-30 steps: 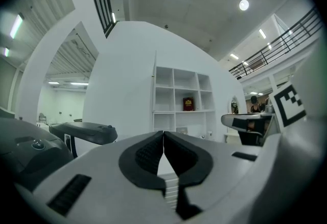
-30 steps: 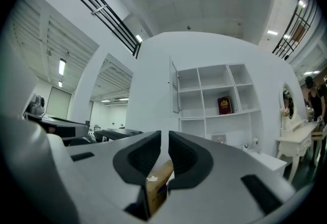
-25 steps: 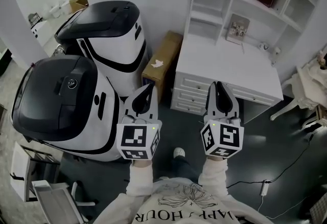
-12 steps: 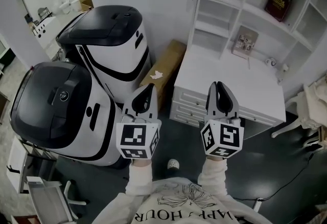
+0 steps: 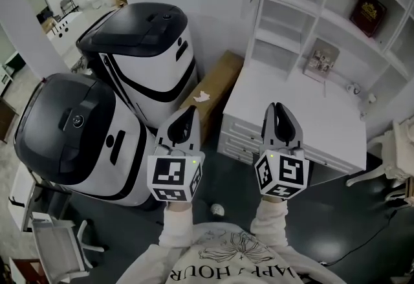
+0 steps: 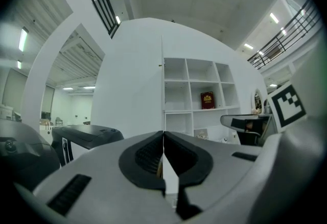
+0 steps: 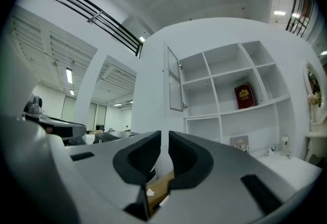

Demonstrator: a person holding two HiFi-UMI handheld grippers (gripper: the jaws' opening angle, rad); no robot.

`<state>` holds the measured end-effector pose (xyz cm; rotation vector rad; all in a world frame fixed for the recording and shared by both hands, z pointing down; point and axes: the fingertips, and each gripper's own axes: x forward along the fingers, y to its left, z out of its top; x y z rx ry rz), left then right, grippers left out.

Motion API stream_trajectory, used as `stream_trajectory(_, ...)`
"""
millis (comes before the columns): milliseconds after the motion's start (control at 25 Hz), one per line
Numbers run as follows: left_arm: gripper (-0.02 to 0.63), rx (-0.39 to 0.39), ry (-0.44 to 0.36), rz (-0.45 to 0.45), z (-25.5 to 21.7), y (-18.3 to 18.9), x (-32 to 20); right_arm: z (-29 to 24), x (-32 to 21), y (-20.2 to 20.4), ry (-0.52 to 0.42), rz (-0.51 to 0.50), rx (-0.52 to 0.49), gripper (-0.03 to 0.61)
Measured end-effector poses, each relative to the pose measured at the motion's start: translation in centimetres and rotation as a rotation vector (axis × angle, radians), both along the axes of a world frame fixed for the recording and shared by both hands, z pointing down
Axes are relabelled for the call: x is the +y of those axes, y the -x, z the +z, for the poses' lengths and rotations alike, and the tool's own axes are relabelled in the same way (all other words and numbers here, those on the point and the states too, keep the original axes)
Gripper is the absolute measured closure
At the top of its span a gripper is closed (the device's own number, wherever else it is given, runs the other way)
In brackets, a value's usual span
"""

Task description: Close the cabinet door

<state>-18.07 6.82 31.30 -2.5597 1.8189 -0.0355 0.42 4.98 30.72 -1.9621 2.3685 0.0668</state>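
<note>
White-framed cabinet door (image 7: 174, 85) with a pale pane, open and upright, swung out forward from the left edge of the shelf unit (image 7: 200, 98), beside its upper-left compartments; edge-on in the left gripper view.

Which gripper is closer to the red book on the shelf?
Right. The right gripper is down-left of the red book, apart from it; the left gripper is farther left.
</note>
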Motion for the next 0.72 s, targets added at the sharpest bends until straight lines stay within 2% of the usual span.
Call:
stream_trajectory(400, 0.609, -0.012, 0.022, -0.012, 0.9, 0.4, -3.7, 0.7, -3.8, 0.3, 0.012, -0.013, 0.006, 0.534)
stream_trajectory(720, 0.609, -0.007, 0.008, 0.016, 0.3, 0.5, -9.8, -0.4, -9.4, -0.3, -0.006, 0.02, 0.001, 0.534)
